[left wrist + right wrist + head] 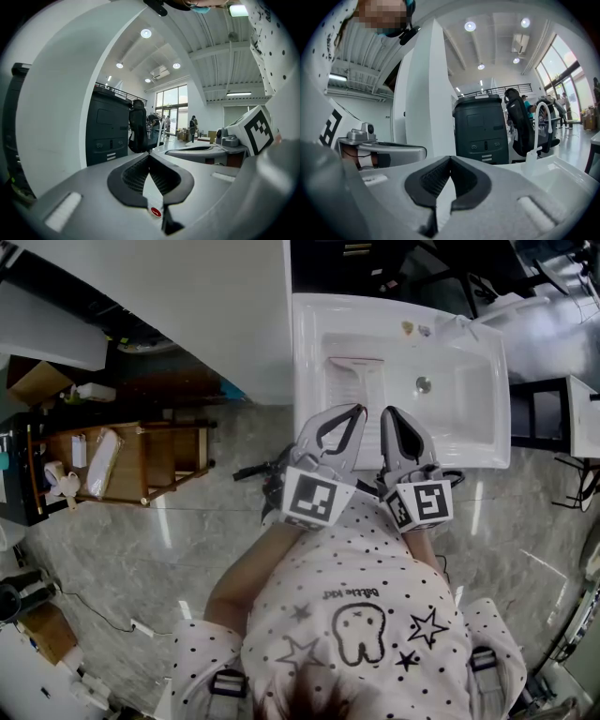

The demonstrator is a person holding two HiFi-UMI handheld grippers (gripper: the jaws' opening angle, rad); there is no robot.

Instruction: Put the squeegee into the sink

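Left claw [360,409] — squeegee [356,381] just beyond

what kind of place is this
Likely an open office or workshop hall, not a home: a free-standing white sink, a big black copier and an office chair.

The left tool [150,157] has its jaws closed tip to tip, and nothing sits between the black ribbed pads [133,176]. Just to its right lies the right tool [187,151], seen side-on, its marker cube [257,131] at the rear. A broad white panel [61,103] curves up on the tool's left. Ahead, beyond the tips, stand a black cabinet [107,131] and a black office chair [138,126]. Far ahead are tall windows [171,108], with a person [192,126] standing before them. Round ceiling lights [146,33] glow above, and a dotted sleeve [272,51] shows at the upper right.
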